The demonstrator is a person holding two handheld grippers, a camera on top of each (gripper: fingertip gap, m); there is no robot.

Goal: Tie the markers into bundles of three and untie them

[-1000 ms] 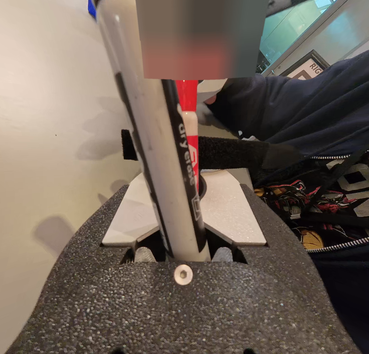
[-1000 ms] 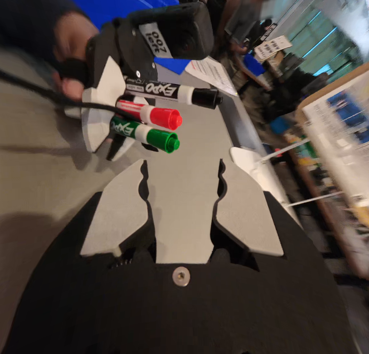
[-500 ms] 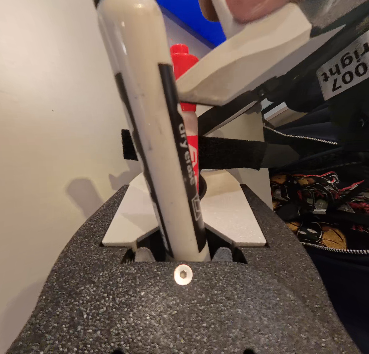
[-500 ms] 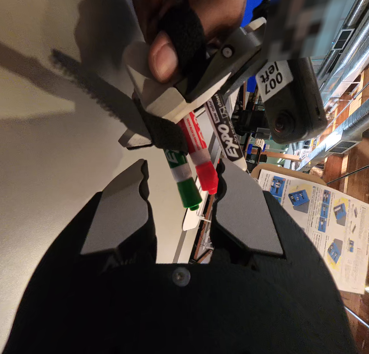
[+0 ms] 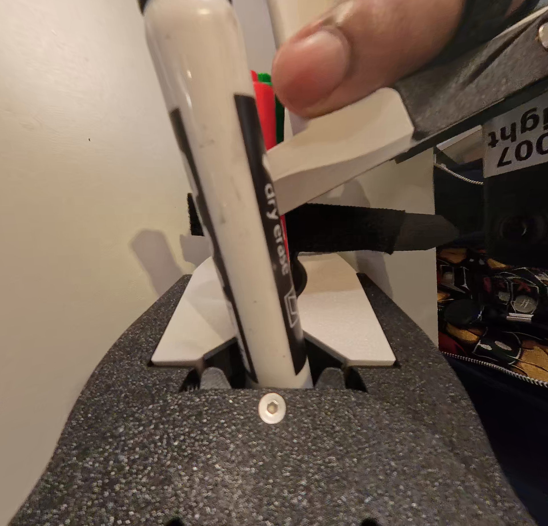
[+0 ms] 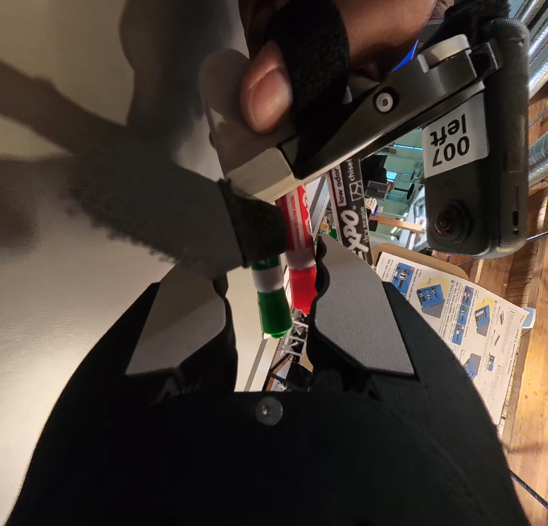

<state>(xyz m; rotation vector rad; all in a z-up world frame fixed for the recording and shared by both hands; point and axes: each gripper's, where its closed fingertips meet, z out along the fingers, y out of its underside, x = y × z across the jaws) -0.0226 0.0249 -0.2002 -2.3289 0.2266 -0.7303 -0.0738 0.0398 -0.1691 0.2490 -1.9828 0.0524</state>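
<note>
My left gripper is shut on the black marker, which runs up between its fingers. The red marker and the green marker stand behind it. A black strap crosses them, its loose end pointing right. In the right wrist view my right gripper is open. The green marker's cap and the red marker's cap lie between its fingers. The strap wraps the markers there, and its blurred tail trails left. The black marker lies behind the right finger. The left gripper is close above.
A beige table top lies behind the markers. A person's finger rests on the right gripper's white finger. A printed sheet with blue pictures lies at the right. The left gripper's camera hangs at upper right.
My right gripper has closed in on the bundle, so the green and red caps now sit between its open fingers. My left gripper still holds the black marker the same way.
</note>
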